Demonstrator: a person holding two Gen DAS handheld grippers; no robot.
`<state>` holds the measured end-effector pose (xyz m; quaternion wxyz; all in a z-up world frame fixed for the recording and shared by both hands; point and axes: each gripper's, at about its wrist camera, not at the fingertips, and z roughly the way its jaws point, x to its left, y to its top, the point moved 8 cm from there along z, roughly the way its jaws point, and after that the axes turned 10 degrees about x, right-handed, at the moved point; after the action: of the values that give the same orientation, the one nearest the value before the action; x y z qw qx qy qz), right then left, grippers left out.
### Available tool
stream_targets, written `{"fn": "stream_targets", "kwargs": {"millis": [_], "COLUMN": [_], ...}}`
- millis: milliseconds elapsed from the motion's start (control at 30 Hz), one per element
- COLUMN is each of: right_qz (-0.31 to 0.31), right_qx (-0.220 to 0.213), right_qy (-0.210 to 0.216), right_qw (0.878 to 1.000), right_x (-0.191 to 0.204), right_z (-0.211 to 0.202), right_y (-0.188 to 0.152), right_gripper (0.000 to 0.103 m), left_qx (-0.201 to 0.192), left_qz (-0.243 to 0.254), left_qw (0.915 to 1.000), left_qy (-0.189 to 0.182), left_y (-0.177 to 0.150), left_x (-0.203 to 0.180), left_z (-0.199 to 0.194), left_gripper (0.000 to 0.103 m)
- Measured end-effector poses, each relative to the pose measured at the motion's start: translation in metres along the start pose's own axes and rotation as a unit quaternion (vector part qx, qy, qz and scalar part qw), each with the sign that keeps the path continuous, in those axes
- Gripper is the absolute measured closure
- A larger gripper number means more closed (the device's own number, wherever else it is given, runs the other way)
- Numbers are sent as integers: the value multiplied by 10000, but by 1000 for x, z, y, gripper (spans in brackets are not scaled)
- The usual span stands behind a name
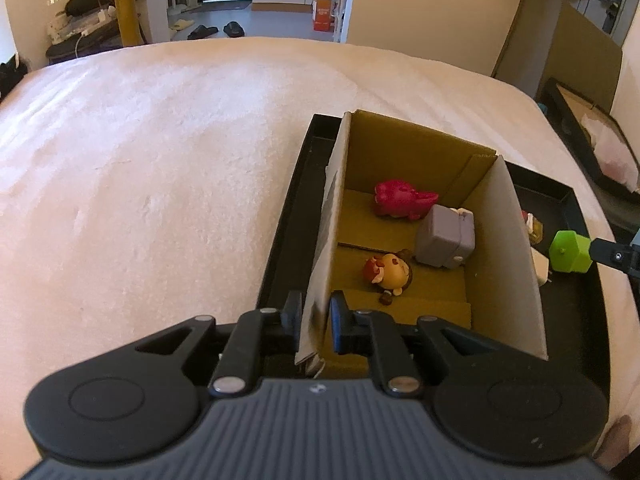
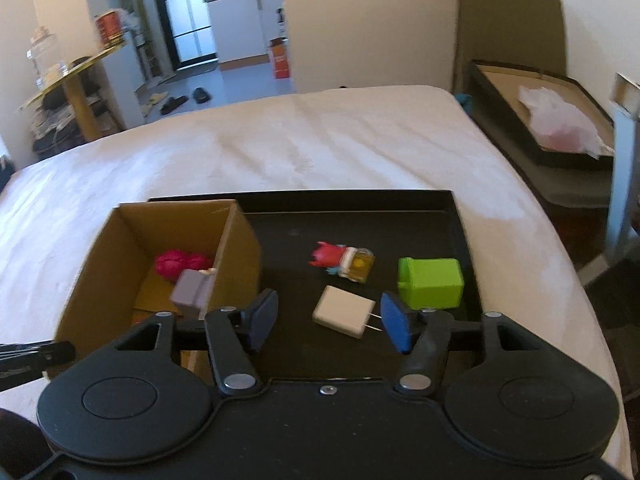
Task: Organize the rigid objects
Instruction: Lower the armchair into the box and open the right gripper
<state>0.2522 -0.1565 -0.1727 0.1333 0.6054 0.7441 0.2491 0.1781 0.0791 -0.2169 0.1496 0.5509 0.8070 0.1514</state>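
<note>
Left wrist view
Left hand-held gripper (image 1: 316, 314): bottom centre of frame, clamped on the near-left wall of the cardboard box (image 1: 424, 148), one pad outside, one inside.
Cardboard box: open-topped, right of centre, standing in the black tray (image 1: 280, 240) on the bed (image 1: 140, 160).
Magenta toy (image 1: 402, 198): on the box floor, toward the far wall.
Grey block (image 1: 444, 240): inside the box, just below and right of the magenta toy.
Doll figure (image 1: 390, 272): lying on the box floor, left of the grey block, nearer the lens.
Green cube (image 1: 568, 251): far right edge, over the tray outside the box.

Right wrist view
Right hand-held gripper (image 2: 330, 324): lower centre, fingers spread wide, nothing between them, hovering above the tray.
White charger (image 2: 344, 316): flat on the black tray (image 2: 456, 216), prongs pointing right, seen between the blue pads.
Green cube (image 2: 430, 282): on the tray, right of centre, just above the right pad.
Red-and-yellow toy (image 2: 344, 262): lying on the tray, centre of frame, above the charger.
Cardboard box (image 2: 236, 264): left of centre, in the tray's left part; magenta toy (image 2: 176, 264) and grey block (image 2: 192, 290) visible inside.
</note>
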Motion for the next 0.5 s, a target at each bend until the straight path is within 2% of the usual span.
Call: {"fn": "stream_targets", "kwargs": {"millis": [167, 367, 500], "right_qz": [295, 444, 594], "right_qx": [-55, -144, -160], "right_qy": [-50, -319, -304], "right_qw": [9995, 9984, 9976], "right_x": [-21, -35, -44], "right_z": [8, 16, 24], "right_y": [-11, -16, -13], "right_gripper": [37, 37, 37], "left_qx": [18, 5, -16], "left_qz": [-53, -22, -41], "left_qw": [9998, 9993, 9989], "left_qy": [196, 366, 462], "left_y": [-1, 0, 0], "left_x": [2, 1, 1], "left_z": [0, -1, -2], "left_gripper": [75, 71, 68]}}
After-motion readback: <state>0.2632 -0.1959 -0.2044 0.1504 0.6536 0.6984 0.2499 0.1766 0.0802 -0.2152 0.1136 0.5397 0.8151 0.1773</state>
